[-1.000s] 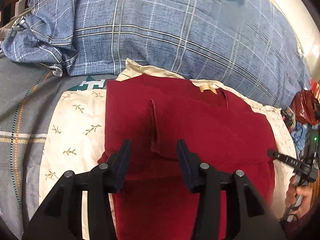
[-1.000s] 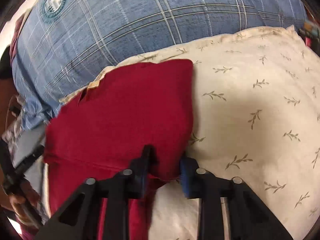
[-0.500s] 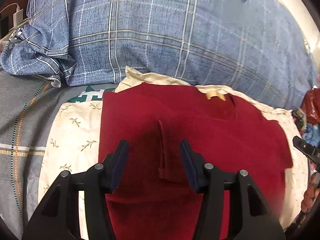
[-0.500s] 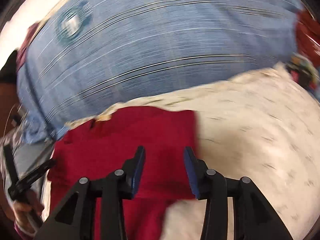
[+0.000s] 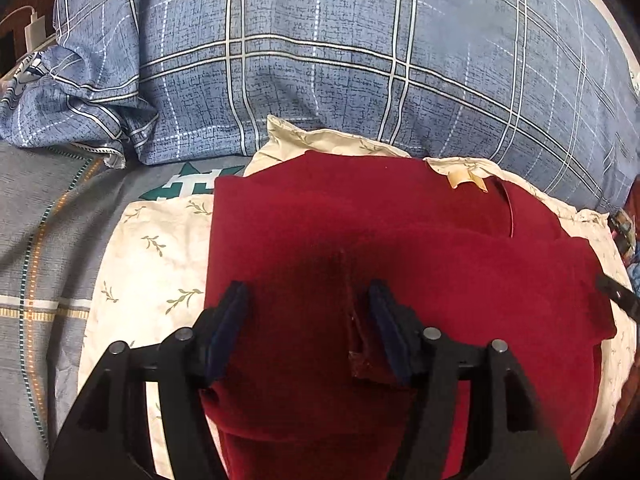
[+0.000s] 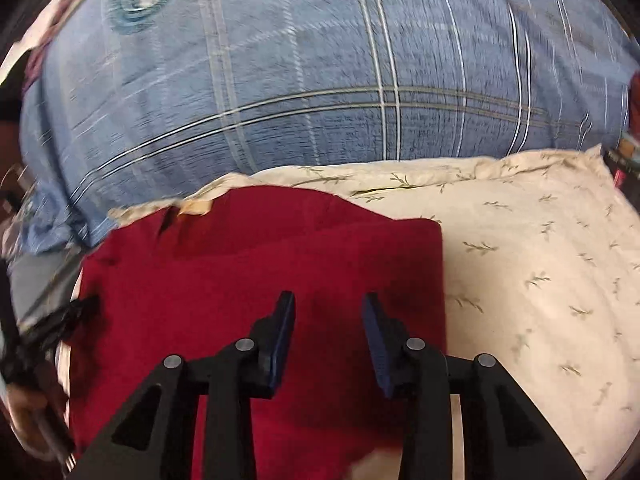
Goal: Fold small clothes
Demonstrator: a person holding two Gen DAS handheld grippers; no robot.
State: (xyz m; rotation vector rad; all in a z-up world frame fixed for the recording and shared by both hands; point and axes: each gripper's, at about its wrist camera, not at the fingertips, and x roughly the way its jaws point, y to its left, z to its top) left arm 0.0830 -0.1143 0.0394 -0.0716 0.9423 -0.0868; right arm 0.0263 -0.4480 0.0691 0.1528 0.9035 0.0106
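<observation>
Garment: a dark red garment (image 5: 400,248) lies folded and flat on a cream pillow (image 5: 152,264) printed with small green sprigs; a tan label (image 5: 466,178) shows at its far edge.
Left gripper: the left gripper (image 5: 308,320) hovers over the near part of the garment, jaws wide apart and holding nothing; a raised red fold runs up between them, close to the right-hand pad.
Right gripper: the right gripper (image 6: 329,334) sits over the garment's right portion, jaws spread and empty, red cloth showing in the gap.
Behind: a blue plaid quilt (image 5: 360,60) is bunched up past the pillow.
Left view only: a grey striped bedsheet (image 5: 44,240) to the left, a white charger (image 5: 35,30) in the far corner, and the garment's straight left edge.
Right view only: the garment's squared right edge (image 6: 442,276), a broad bare stretch of pillow beyond it, and the other gripper blurred at the left rim; this view is smeared by motion.
</observation>
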